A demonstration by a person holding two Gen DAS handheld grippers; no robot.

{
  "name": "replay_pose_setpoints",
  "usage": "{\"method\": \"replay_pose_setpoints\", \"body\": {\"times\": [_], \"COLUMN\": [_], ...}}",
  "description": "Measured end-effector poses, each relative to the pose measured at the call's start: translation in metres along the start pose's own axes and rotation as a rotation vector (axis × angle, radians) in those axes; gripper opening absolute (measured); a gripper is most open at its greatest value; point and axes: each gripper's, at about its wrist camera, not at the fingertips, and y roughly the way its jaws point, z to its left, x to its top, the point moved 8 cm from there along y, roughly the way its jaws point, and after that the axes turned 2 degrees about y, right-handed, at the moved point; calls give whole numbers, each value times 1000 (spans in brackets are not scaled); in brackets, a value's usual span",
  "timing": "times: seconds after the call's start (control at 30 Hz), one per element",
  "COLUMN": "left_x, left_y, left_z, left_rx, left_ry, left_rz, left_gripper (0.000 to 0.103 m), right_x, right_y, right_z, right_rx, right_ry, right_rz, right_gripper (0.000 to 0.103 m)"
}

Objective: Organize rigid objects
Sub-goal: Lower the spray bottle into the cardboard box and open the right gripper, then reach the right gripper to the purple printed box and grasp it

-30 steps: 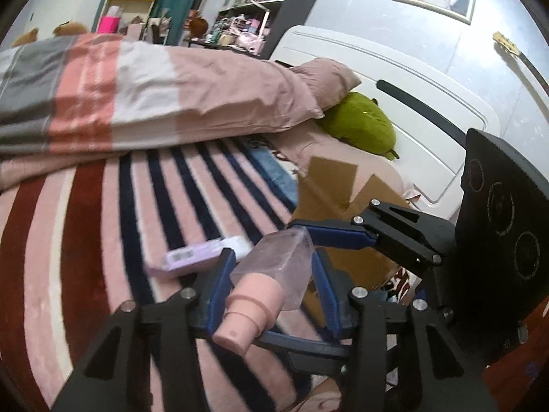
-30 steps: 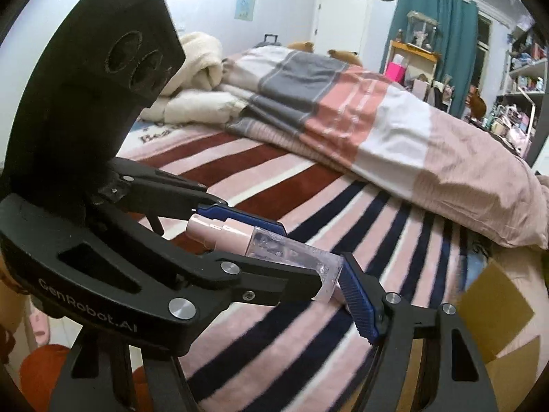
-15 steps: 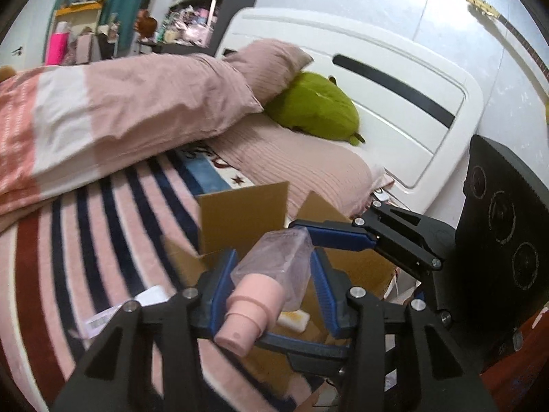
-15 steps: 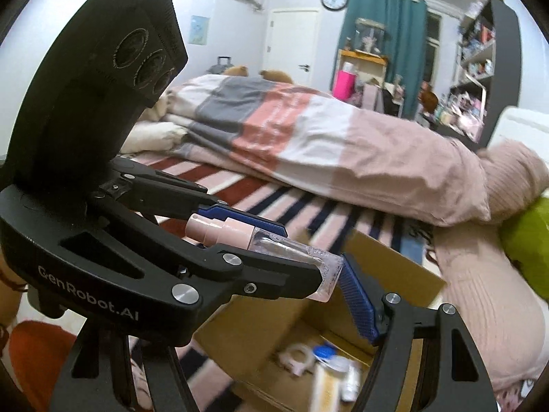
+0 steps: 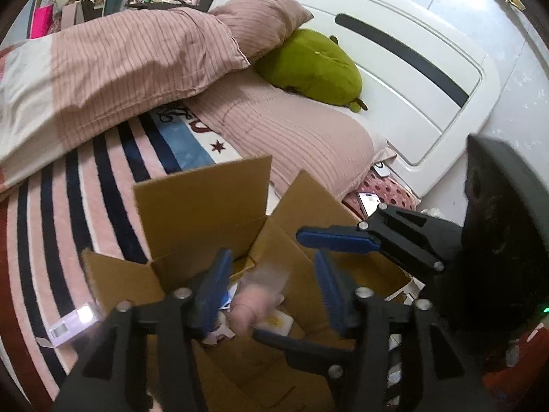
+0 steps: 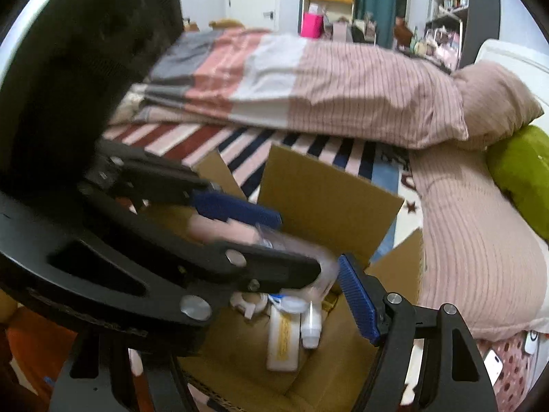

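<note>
The bed (image 5: 85, 206), under a striped blanket, fills both views, and an open cardboard box (image 5: 206, 213) stands on it with its flaps up, near the pink pillow (image 5: 291, 137). Only the left wrist view shows the white headboard (image 5: 411, 68) and most of the green plush (image 5: 308, 61). The right wrist view instead looks down the folded quilt (image 6: 308, 86) to the room beyond. Both claws hang over the box mouth. The left claw (image 5: 272, 267) has its blue fingers apart, wider than the spray bottle (image 5: 260, 295), which shows as a blur between them above the box interior; whether it touches either pad cannot be told. The right claw (image 5: 279, 285) crosses in front, its two fingers spread well apart above and below that bottle. Only the right wrist view shows the box floor, where a white bottle (image 6: 283, 340) and a small capped tube (image 6: 310, 326) lie side by side. Only the left wrist view shows a small barcoded carton (image 5: 72, 324) on the blanket just beside the box
</note>
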Motion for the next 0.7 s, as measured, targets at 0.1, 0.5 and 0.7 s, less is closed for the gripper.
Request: {"method": "replay_pose_setpoints", "body": {"times": [0.1, 0.5, 0.7], "left_x": [-2, -41, -90], "left_y": [-19, -127, -168], "left_z": [9, 82, 138], "left_rx": [39, 230, 346], "left_ry": [2, -91, -168], "left_rz": [-38, -207, -251], "left_gripper": [63, 64, 65], "right_x": [-3, 28, 47], "right_y": [2, -16, -3], "right_z": [1, 58, 131], "right_rx": [-8, 59, 164], "right_ry": [-1, -41, -114], "right_rz": [7, -101, -120], "right_gripper": [75, 75, 75]}}
